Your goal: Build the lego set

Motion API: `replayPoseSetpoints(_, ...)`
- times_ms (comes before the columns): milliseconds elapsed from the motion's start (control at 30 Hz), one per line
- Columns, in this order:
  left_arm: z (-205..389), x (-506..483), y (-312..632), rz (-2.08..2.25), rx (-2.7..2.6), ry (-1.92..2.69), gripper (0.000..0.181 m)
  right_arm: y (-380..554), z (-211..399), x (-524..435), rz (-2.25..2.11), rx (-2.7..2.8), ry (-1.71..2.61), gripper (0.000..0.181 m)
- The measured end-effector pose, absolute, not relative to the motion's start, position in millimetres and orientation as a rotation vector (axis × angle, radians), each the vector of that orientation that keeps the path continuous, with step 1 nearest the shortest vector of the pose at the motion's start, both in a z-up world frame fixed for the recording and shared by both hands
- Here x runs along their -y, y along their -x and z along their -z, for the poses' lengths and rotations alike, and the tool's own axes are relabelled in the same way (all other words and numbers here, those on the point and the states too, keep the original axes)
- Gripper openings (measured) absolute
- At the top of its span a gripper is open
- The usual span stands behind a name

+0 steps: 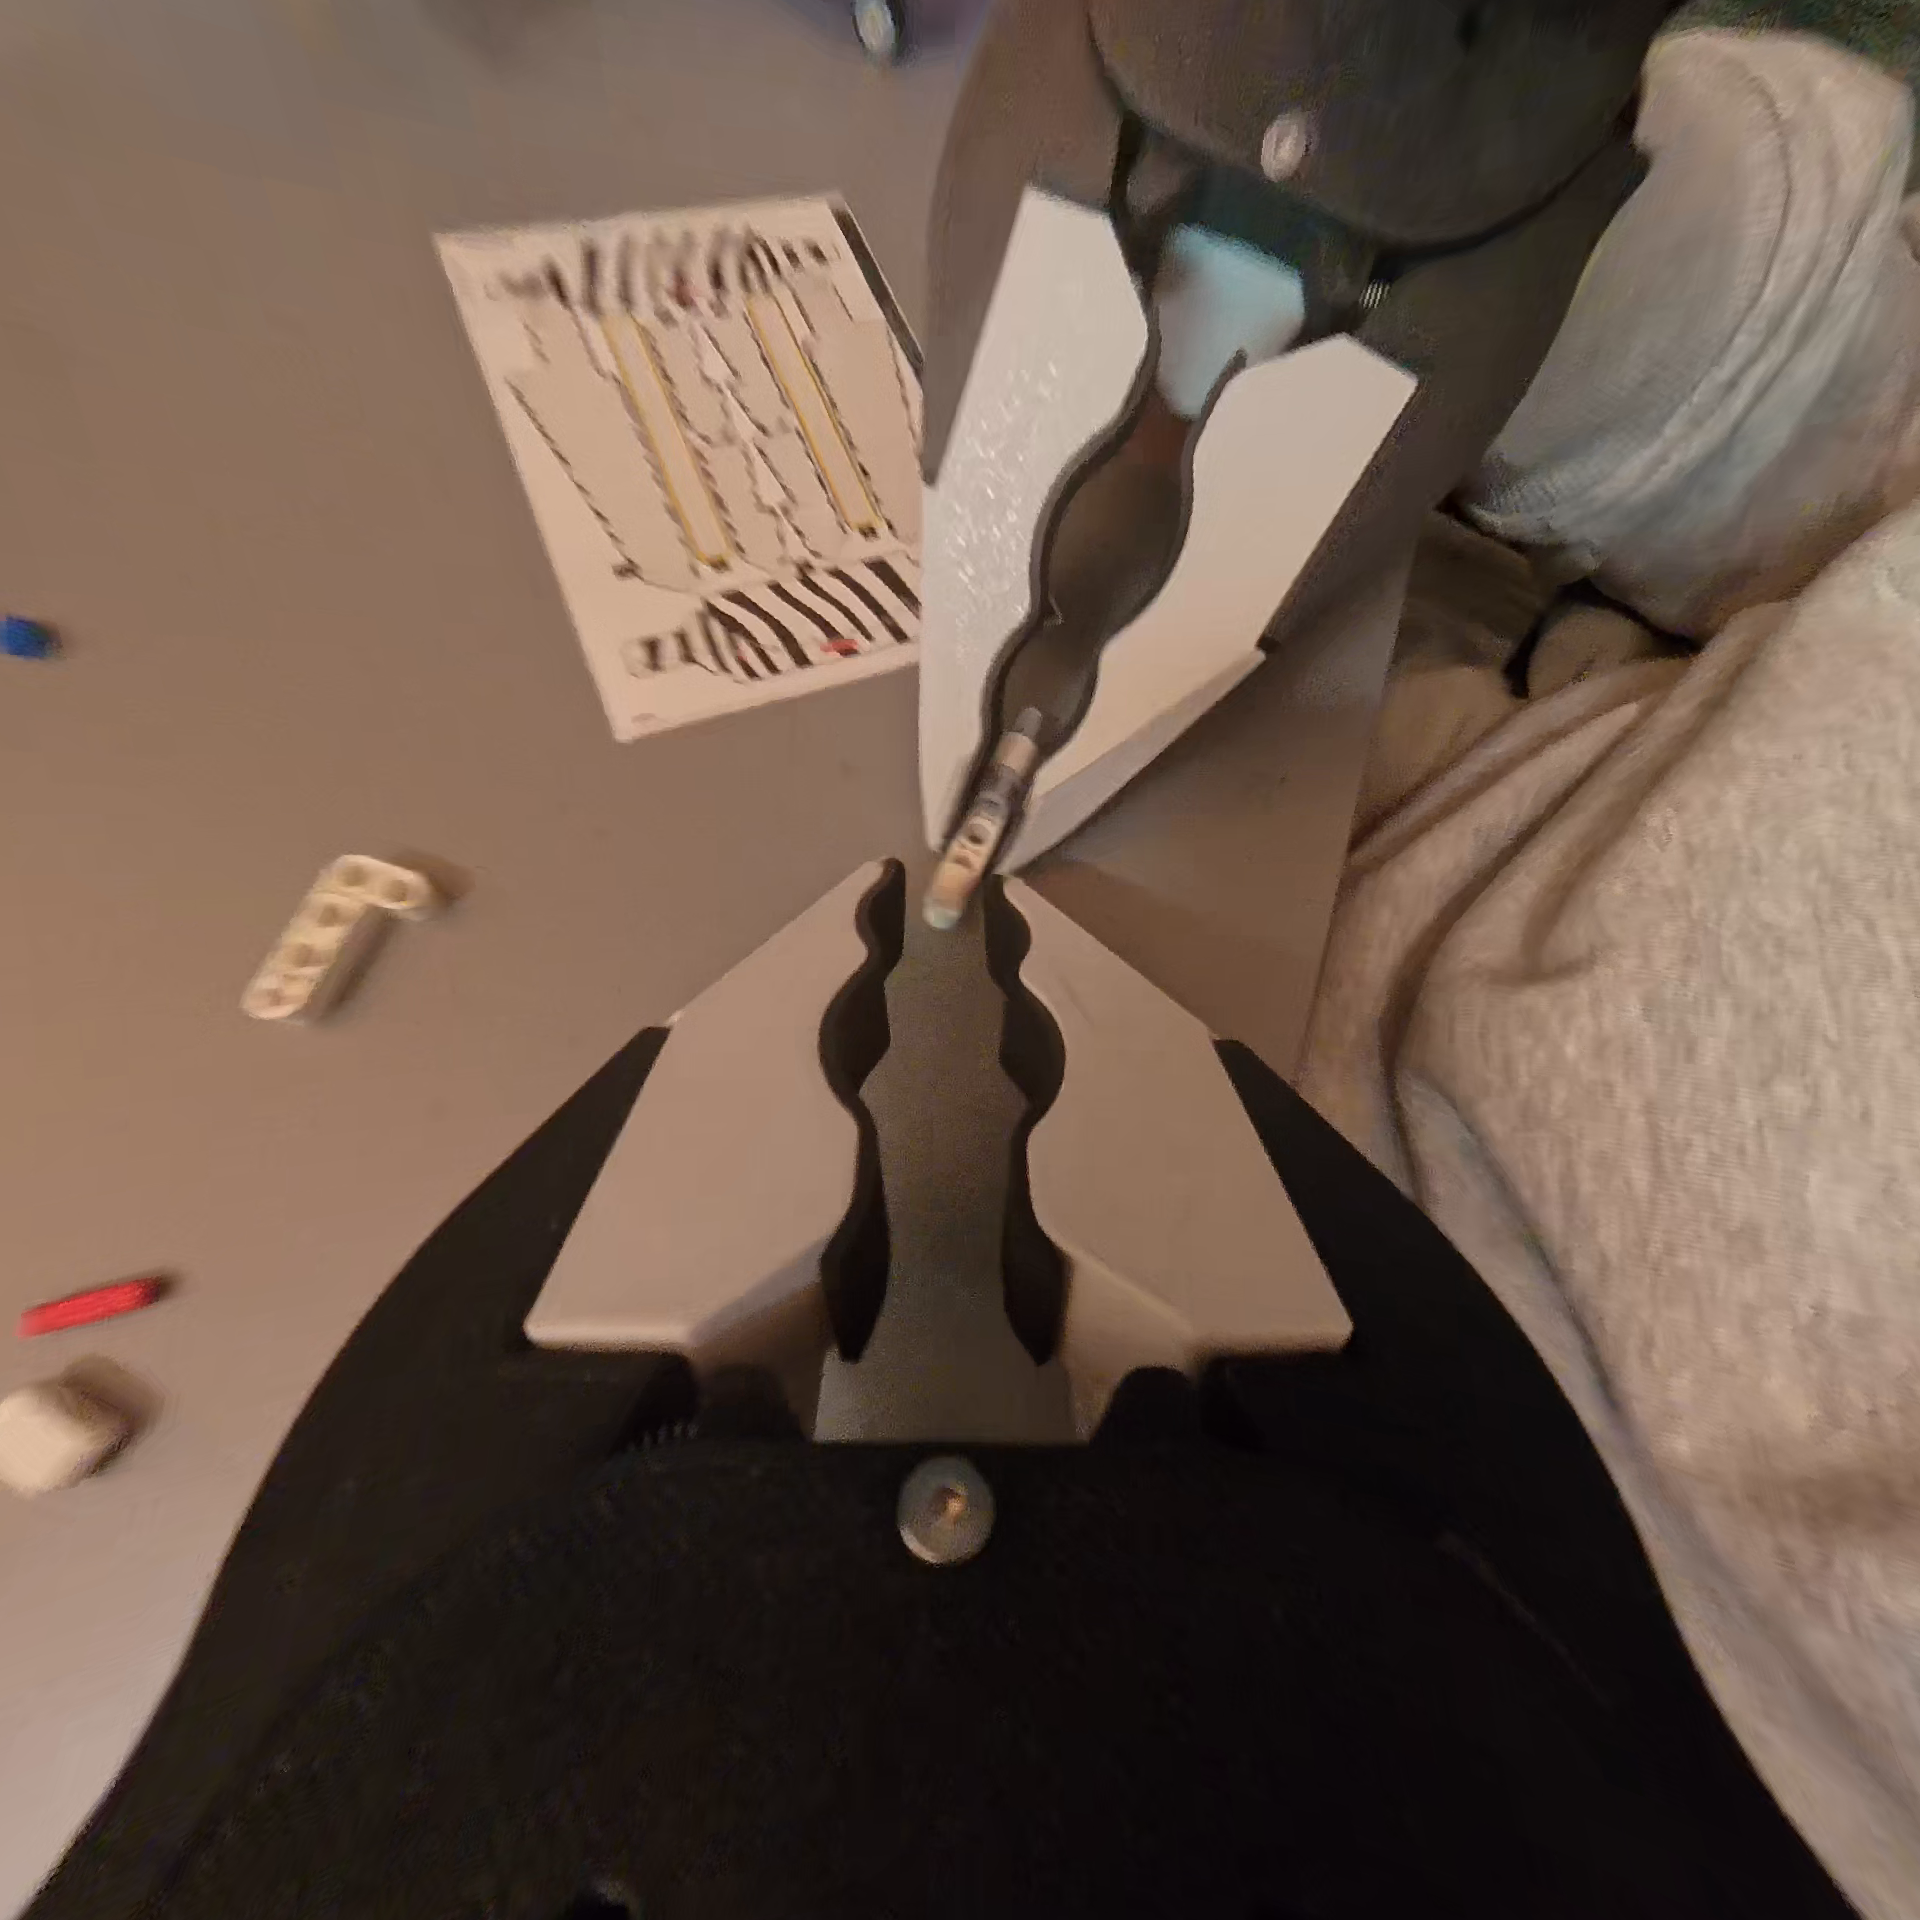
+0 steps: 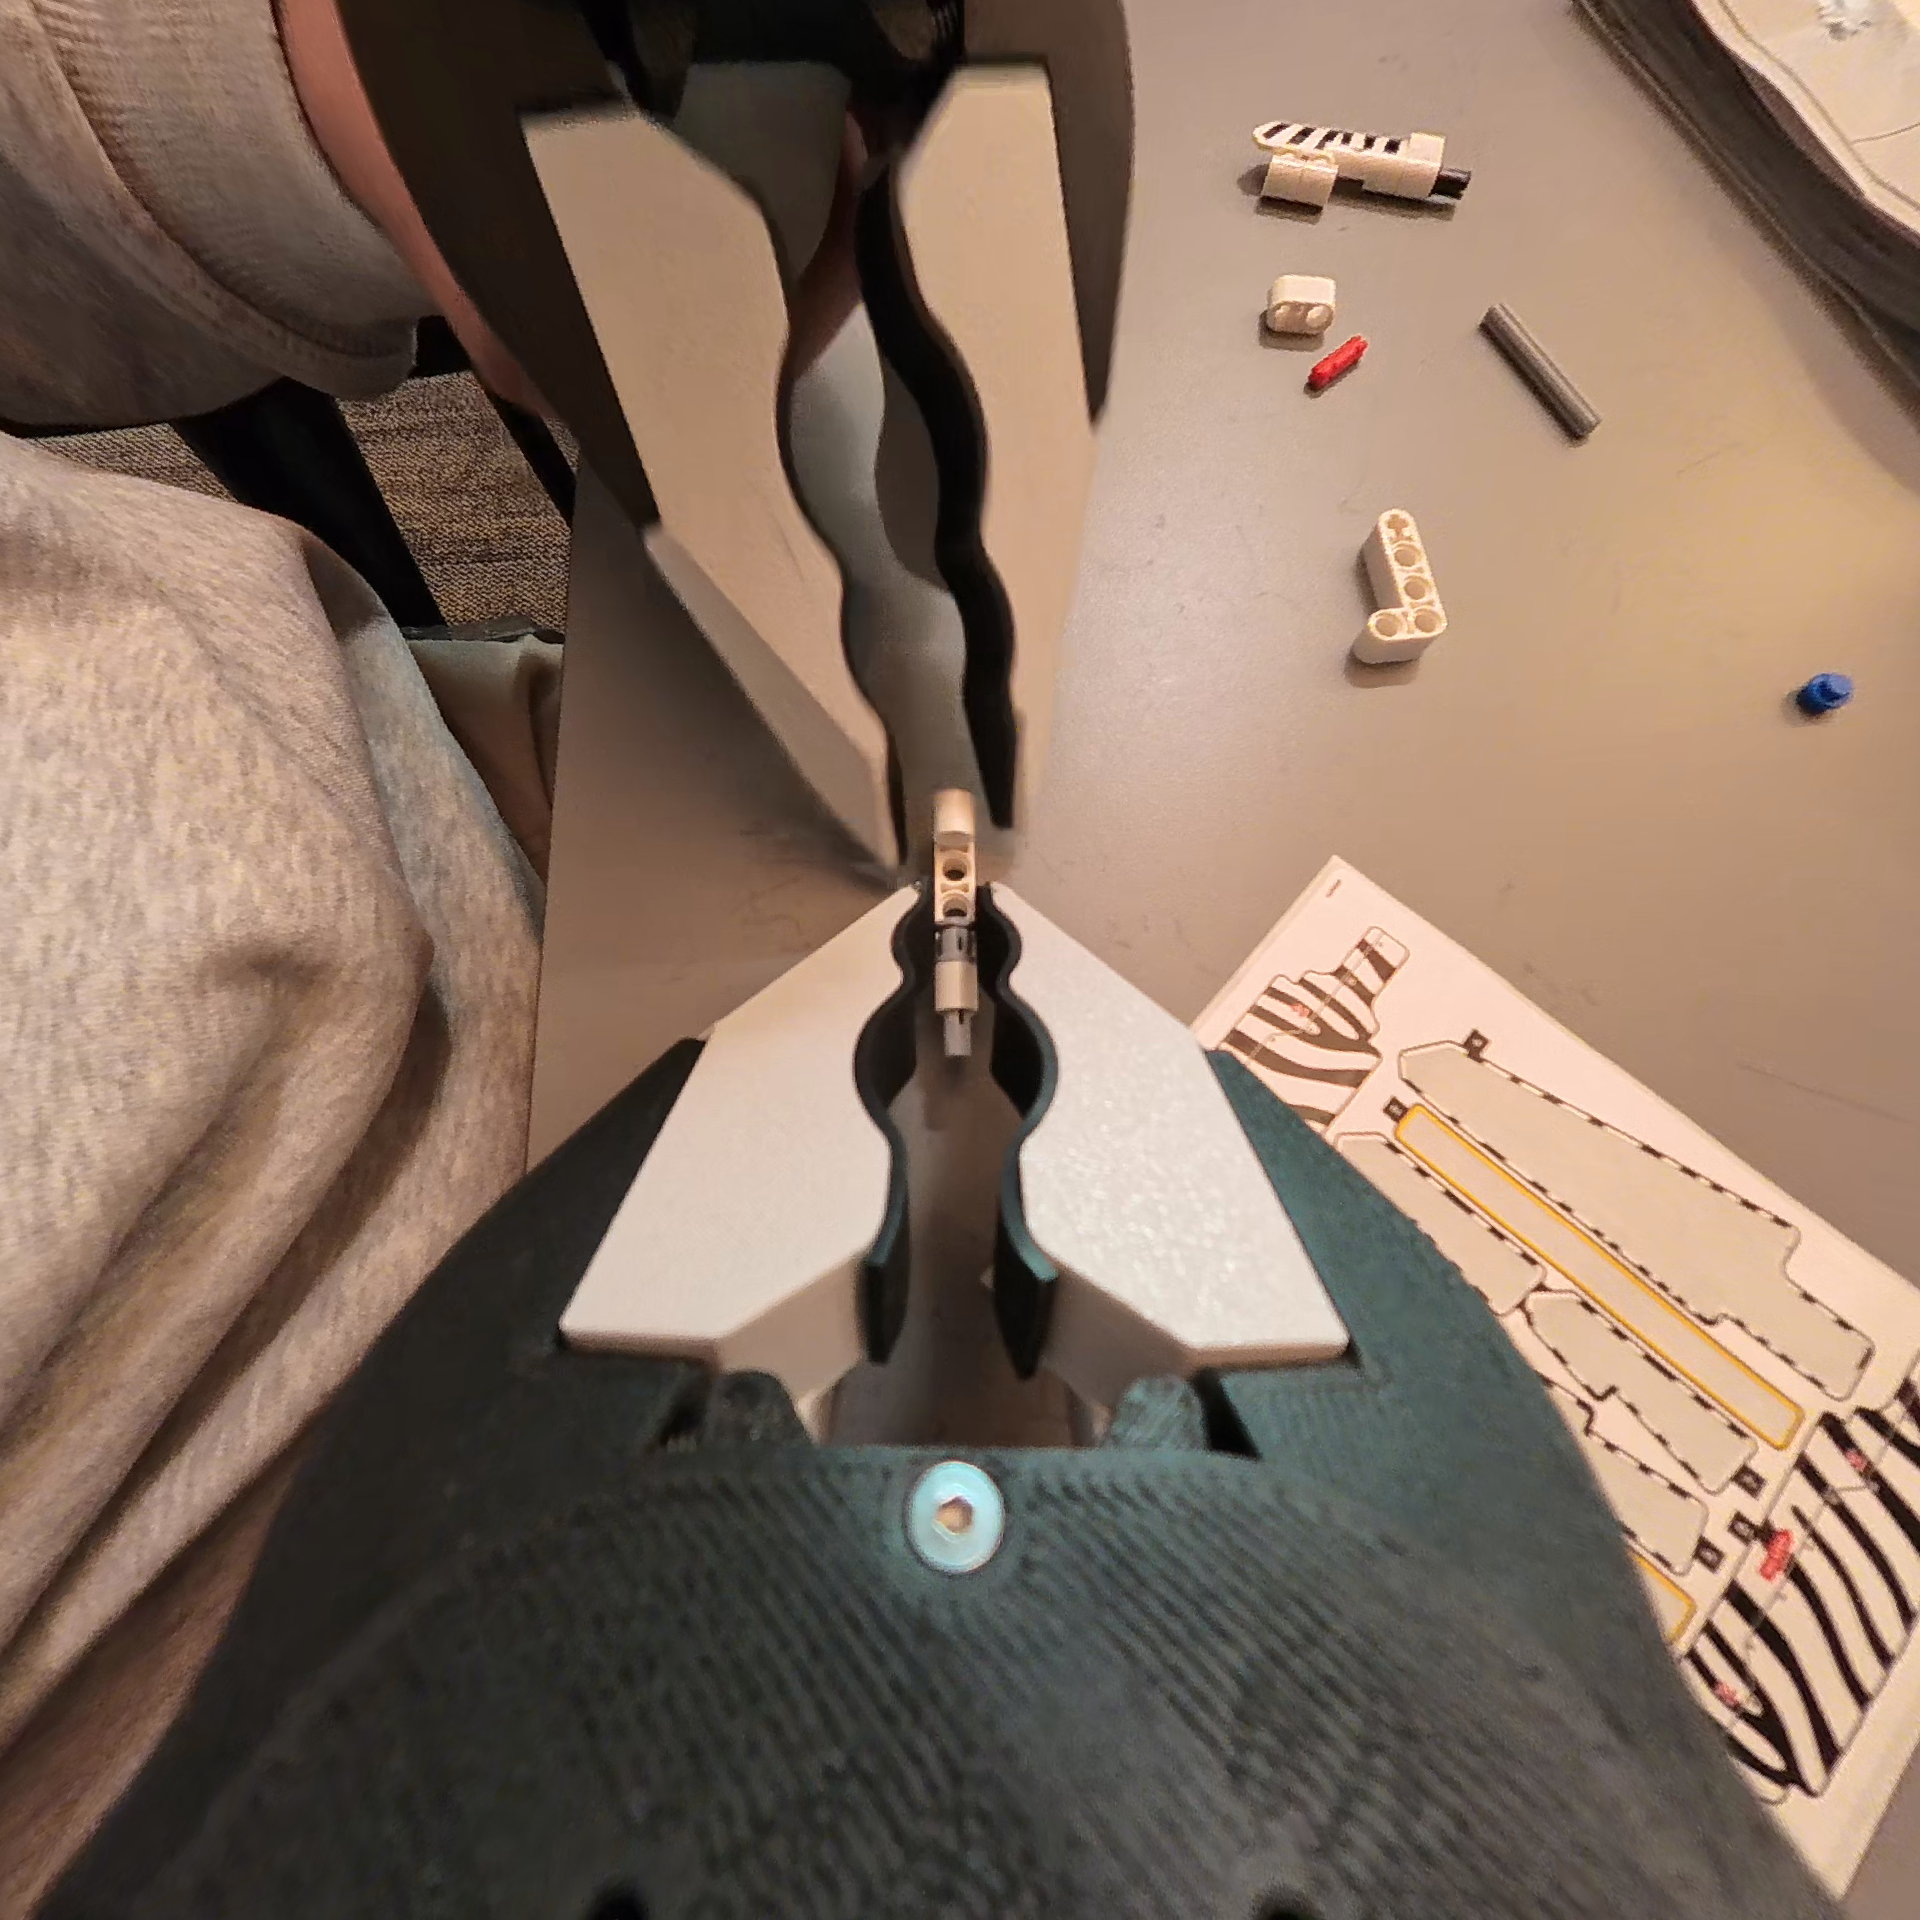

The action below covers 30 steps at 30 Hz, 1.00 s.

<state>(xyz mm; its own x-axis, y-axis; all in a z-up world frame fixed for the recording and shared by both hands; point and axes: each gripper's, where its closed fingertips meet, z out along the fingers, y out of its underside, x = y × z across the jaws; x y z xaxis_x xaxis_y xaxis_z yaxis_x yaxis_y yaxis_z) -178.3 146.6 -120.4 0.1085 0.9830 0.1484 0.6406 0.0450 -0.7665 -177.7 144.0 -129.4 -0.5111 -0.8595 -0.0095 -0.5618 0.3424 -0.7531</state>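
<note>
My right gripper (image 2: 954,896) is shut on a small assembly (image 2: 954,940) of a white connector and a grey pin, whose white end sticks out past the tips. My left gripper (image 1: 951,894) faces it tip to tip, with its jaws a little apart. The white end of the assembly (image 1: 961,878) sits between the left fingertips, and I cannot tell if they touch it. The right gripper (image 1: 982,844) comes in from the top of the left wrist view. The left gripper (image 2: 945,831) comes in from the top of the right wrist view.
On the grey table (image 2: 1247,644) lie a sticker sheet (image 2: 1558,1299), a white L-shaped beam (image 2: 1403,587), a blue pin (image 2: 1825,693), a grey axle (image 2: 1538,384), a red piece (image 2: 1337,361), a small white beam (image 2: 1301,304) and a striped sub-assembly (image 2: 1351,156). A person's grey sleeve (image 2: 208,935) is on the left. Left and right tips are no more than a few centimetres apart. The red piece (image 2: 1337,361) is about equally far from each gripper, around 15 centimetres. My left wrist view (image 1: 69,1305) looks at it from another angle.
</note>
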Motion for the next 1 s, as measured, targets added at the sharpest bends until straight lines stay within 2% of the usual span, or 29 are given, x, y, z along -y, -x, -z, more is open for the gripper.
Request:
replayPoseSetpoints(100, 101.6, -105.5, 164.9, -0.883, 1.657, 1.597, 0.011, 177.6, 129.7, -144.2, 0.998, -2.206, 1.251, 0.006)
replayPoseSetpoints(200, 98.4, -51.5, 139.9, -1.033, 1.863, 1.456, 0.021, 177.5, 129.7, -144.4, 0.992, -2.204, 1.246, 0.006)
replayPoseSetpoints(433, 107.2, 14.2, 122.0, -0.917, 2.046, 1.324, 0.024, 177.2, 130.1, -145.0, 0.987, -2.203, 1.241, 0.006)
replayPoseSetpoints(667, 125.2, 29.1, 138.1, -0.664, 2.018, 1.494, 0.025, 176.7, 130.6, -145.5, 0.988, -2.204, 1.242, 0.006)
replayPoseSetpoints(733, 130.4, 30.3, 138.6, -0.628, 2.022, 1.514, 0.023, 176.5, 130.7, -145.7, 0.990, -2.204, 1.244, 0.006)
replayPoseSetpoints(833, 133.2, 26.7, 138.1, -0.605, 2.018, 1.517, 0.004, 176.2, 130.9, -146.0, 0.993, -2.205, 1.247, 0.006)
replayPoseSetpoints(1000, 114.7, 5.8, 139.1, -0.639, 1.961, 1.506, 0.003, 175.6, 131.3, -146.6, 0.992, -2.204, 1.248, 0.006)
